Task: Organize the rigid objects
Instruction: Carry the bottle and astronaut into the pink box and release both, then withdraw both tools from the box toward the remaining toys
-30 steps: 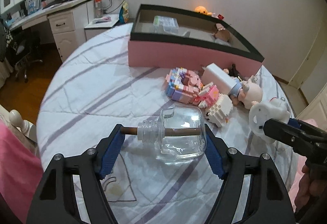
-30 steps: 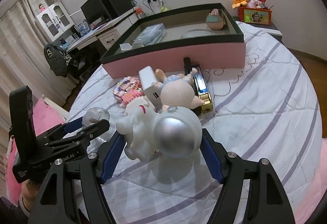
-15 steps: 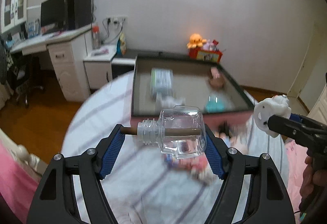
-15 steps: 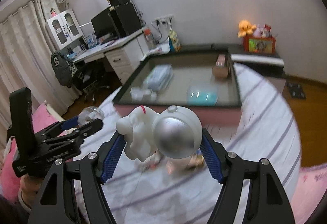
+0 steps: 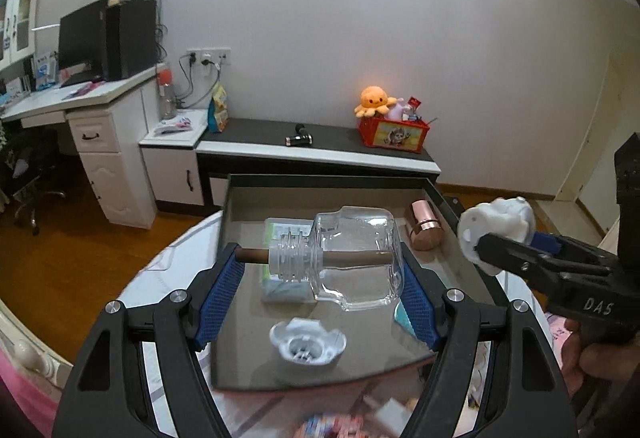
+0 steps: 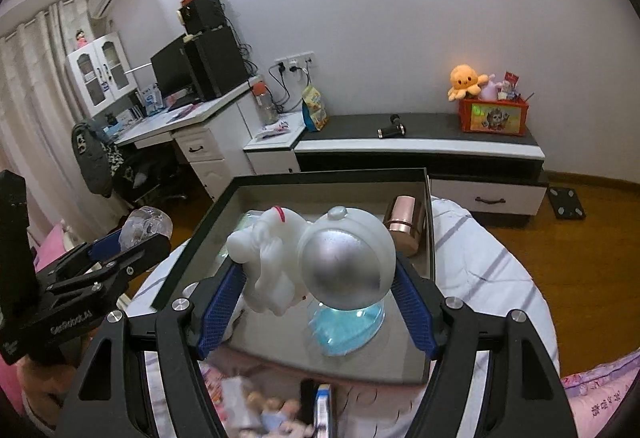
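Glass bottle [image 5: 352, 258], stiff, slick and breakable, sits clamped lengthwise in the left gripper [image 5: 320, 278]; the right gripper [image 6: 320, 286] clamps a hard, light astronaut figurine [image 6: 320, 258] above the tray [image 6: 332, 174].

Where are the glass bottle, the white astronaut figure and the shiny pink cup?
glass bottle [image 5: 352, 258]: left wrist view, on its clear body.
astronaut figure [image 6: 340, 262]: right wrist view, on the silver visor.
pink cup [image 5: 426, 224]: left wrist view, on its side wall.

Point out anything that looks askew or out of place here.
The clear glass bottle hangs sideways between the left gripper pads, a brown stick poking from its neck. Nothing looks spilled or broken.
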`<state>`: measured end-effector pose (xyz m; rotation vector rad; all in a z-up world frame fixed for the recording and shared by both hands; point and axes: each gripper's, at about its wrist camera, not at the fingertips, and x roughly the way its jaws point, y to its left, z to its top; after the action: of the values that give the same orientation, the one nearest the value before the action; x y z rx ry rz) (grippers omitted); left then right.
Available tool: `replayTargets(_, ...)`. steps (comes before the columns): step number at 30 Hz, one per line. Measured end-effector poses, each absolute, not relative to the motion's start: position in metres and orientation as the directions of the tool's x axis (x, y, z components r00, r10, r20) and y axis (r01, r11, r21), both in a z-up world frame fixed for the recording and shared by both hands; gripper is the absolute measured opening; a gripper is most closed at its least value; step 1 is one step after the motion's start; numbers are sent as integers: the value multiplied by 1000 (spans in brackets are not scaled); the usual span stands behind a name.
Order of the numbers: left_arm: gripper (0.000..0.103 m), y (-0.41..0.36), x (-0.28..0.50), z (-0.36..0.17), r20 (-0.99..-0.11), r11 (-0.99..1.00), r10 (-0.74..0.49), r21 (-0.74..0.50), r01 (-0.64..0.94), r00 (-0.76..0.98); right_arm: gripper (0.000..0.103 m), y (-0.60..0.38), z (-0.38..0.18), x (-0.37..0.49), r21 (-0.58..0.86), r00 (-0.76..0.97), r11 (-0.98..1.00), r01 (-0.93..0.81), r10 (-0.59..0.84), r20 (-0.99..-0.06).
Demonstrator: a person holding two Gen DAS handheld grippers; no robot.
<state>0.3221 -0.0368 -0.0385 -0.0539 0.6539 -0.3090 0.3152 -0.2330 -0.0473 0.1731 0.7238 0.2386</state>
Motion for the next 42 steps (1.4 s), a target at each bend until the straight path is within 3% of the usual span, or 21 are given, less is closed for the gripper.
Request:
replayTargets(12,76,-62,361,-72,-662,953,-287,-126,275,692,74,-240,-83,352,259,673,959,-117,269,-689)
replayTargets(14,85,-64,363,-76,-676,956,-273,-110,273,685,74,-241,-86,355,262,670,959,-108,265,-694)
replayTargets(18,98,-59,358,-72,-663,964,-248,-96,248,707,88,-247,-87,352,287,681,955,-79,262,-684)
replayTargets(20,101,-53,353,-68,-645,965,-253,-111,238,721,103,-250,-85,349,291,687,955,-58,249,-683)
replayTargets(28,102,-33,321,-44,-591,971,-239,-122,208,770,103,-249,-63,331,304,724,952,-36,234,-648)
replayTargets(42,103,-1,246,-8,-512,977,-211,-125,170,833,103,-231,-7,257,177,827,984,-20,116,-550)
